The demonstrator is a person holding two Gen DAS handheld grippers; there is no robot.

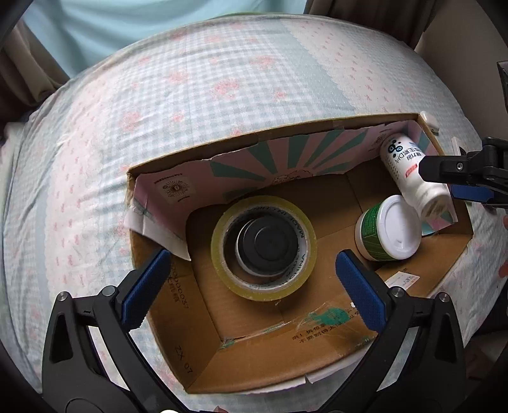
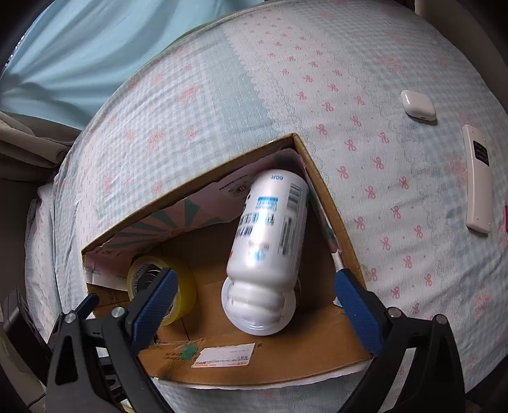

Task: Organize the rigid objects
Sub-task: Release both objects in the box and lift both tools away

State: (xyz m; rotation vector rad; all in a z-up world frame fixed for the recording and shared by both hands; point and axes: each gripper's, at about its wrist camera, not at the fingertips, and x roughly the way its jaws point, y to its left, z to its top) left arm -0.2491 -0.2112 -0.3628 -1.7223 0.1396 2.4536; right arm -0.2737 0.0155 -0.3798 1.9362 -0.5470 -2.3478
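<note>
An open cardboard box point(image 1: 197, 365) lies on the bed. A roll of yellowish clear tape point(image 1: 265, 290) lies flat in it, with a dark round object point(image 1: 266, 244) inside its core. My left gripper point(image 1: 254, 286) hangs open just above the roll, touching nothing. At the box's right end stands a green jar with a white lid point(image 1: 393, 228). A white bottle point(image 2: 270, 228) leans cap-down against the box corner, its cap on the jar's lid, and looks blurred. My right gripper point(image 2: 255, 305) is open around the bottle's cap end, with both pads clear of it.
The box point(image 2: 285, 359) sits on a pale blue and pink patterned sheet point(image 2: 365, 79). To its right lie a white earbud case point(image 2: 417, 104) and a white remote point(image 2: 477, 178). A light blue curtain point(image 1: 143, 28) hangs beyond the bed's far edge.
</note>
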